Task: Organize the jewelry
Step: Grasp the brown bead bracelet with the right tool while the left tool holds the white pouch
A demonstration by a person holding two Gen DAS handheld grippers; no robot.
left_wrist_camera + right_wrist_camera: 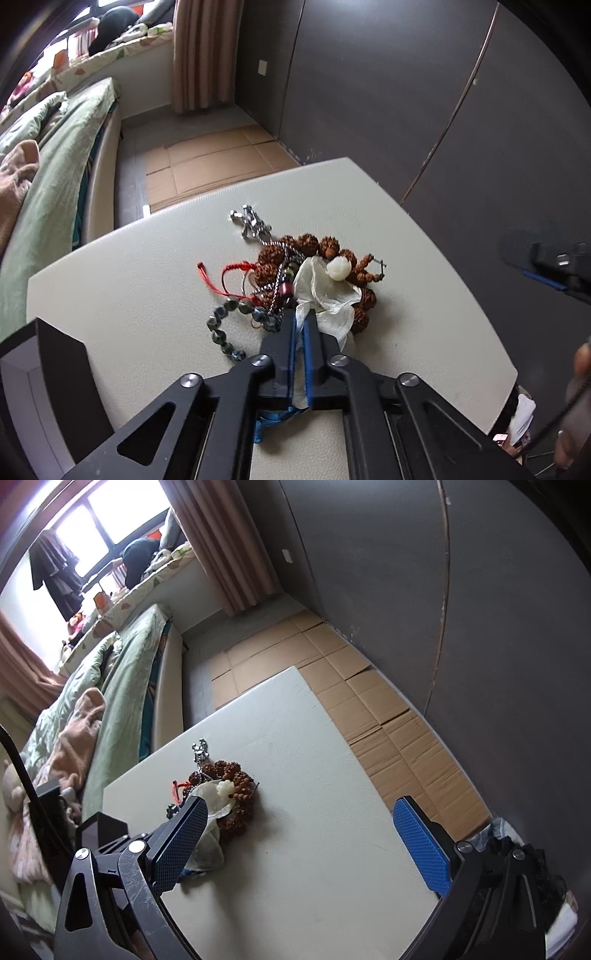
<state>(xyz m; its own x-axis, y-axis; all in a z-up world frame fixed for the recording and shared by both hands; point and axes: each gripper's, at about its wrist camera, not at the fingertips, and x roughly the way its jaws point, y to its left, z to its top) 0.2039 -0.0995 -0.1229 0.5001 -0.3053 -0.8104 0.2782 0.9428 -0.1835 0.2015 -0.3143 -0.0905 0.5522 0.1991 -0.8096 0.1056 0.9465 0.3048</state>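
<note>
Left gripper [302,317] jaws clenching white tissue [325,295] atop jewelry pile [295,266] on desk [147,302]; right gripper [306,834] jaws standing released.

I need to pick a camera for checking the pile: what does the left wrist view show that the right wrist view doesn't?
Only the left wrist view shows the left gripper shut on the white tissue, plus the whole dark bead bracelet and red cord. Only the right wrist view shows the right gripper clearly, open and empty. Both show the brown seed beads, the silver chain and the table.
</note>
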